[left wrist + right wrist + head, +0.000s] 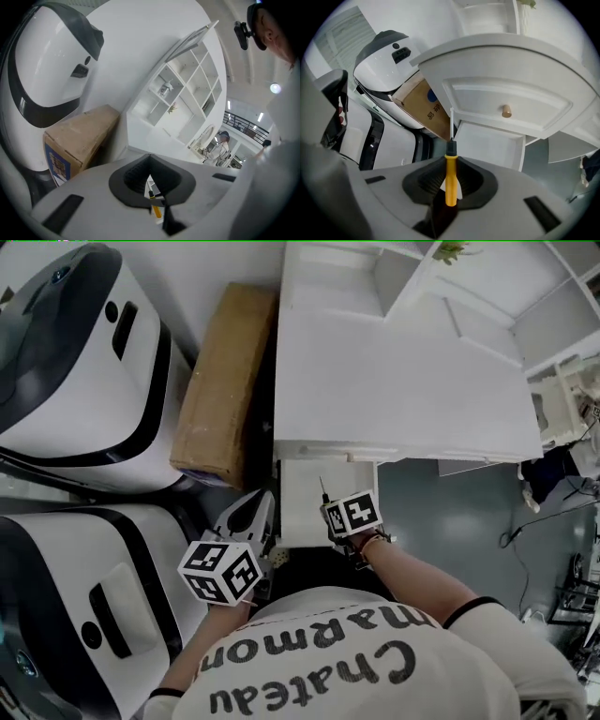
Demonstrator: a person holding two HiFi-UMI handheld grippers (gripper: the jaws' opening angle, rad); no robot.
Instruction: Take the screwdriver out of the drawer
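The screwdriver (450, 180) has a yellow handle, a black collar and a thin metal shaft. My right gripper (451, 164) is shut on its handle, and the shaft points away toward the white cabinet. In the head view the right gripper (334, 521) hangs over the open white drawer (305, 491), with the screwdriver shaft (322, 488) sticking out ahead of it. The drawer (487, 145) looks bare inside and sits below a drawer front with a wooden knob (506, 111). My left gripper (255, 512) is beside the drawer's left edge. Its jaws (150, 161) meet at the tips and grip nothing.
A brown cardboard box (225, 381) leans between the cabinet and two large white-and-black machines (75, 362) (84, 606) on the left. White shelving (450, 287) stands behind the cabinet top (403, 381). Grey floor (450, 512) and cables (534, 521) lie to the right.
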